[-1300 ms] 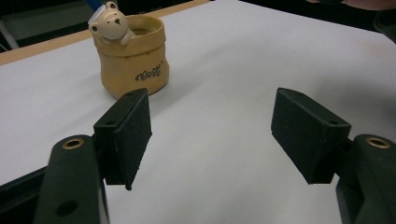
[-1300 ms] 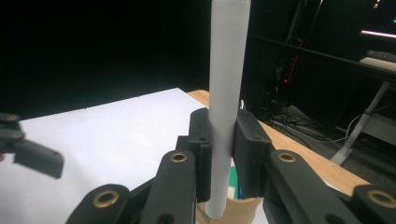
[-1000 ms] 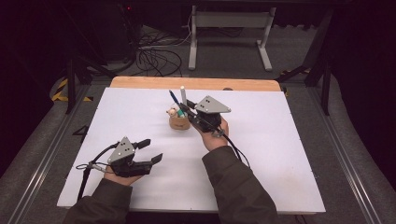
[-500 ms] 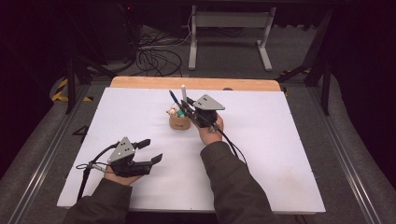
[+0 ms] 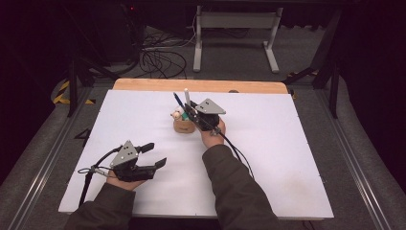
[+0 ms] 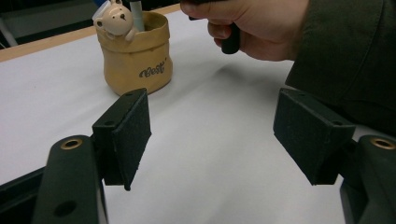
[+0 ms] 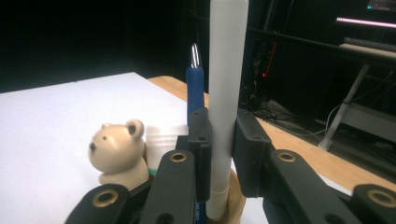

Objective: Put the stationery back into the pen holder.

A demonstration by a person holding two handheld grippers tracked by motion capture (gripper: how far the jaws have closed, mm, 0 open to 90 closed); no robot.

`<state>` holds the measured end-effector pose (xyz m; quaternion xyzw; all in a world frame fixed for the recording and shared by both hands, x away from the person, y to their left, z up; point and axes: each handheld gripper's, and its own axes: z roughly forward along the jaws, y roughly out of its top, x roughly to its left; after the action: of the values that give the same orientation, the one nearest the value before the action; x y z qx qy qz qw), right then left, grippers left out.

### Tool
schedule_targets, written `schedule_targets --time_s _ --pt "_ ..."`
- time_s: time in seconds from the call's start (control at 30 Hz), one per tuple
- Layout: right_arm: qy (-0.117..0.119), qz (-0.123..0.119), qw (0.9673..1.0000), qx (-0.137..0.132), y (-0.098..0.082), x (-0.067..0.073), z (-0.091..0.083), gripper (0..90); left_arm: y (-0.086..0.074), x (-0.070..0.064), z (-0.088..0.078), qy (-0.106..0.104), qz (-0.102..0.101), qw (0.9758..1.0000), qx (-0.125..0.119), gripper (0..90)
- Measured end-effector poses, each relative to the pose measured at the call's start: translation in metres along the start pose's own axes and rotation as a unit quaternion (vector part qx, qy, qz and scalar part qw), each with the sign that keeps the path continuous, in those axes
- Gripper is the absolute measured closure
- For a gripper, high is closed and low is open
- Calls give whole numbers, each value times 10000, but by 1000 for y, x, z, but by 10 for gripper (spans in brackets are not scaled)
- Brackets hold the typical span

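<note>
The white pen [image 7: 227, 93] stands upright, long axis vertical, lower end down in the tan pot [image 6: 136, 58] at upper centre of the high view. The right claw [image 7: 219, 154] is clamped tight on its barrel. Cursive lettering on the pot looks like "Best", though that's not certain. A bear figure [image 7: 116, 151] perches on the rim, a blue pen [image 7: 195, 88] just behind. Lower left, the left claw [image 5: 153, 154] gapes wide over the white worktop [image 5: 297, 158], gripping nothing.
</note>
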<state>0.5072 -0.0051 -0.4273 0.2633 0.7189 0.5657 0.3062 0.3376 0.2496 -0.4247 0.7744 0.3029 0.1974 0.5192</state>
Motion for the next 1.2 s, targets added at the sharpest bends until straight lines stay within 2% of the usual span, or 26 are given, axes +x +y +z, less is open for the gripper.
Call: schedule_targets --time_s 0.33,0.5,1.2 --pt "21 92 9996 277 -1 -1 9 785 -1 -1 1 -28 -36 10000 21 283" --pt "88 233 9989 406 -4 -3 11 781 -1 -1 1 -36 -30 10000 24 282" --pt "95 220 9990 385 -2 -1 9 755 0 -1 0 -37 -9 10000 22 284"
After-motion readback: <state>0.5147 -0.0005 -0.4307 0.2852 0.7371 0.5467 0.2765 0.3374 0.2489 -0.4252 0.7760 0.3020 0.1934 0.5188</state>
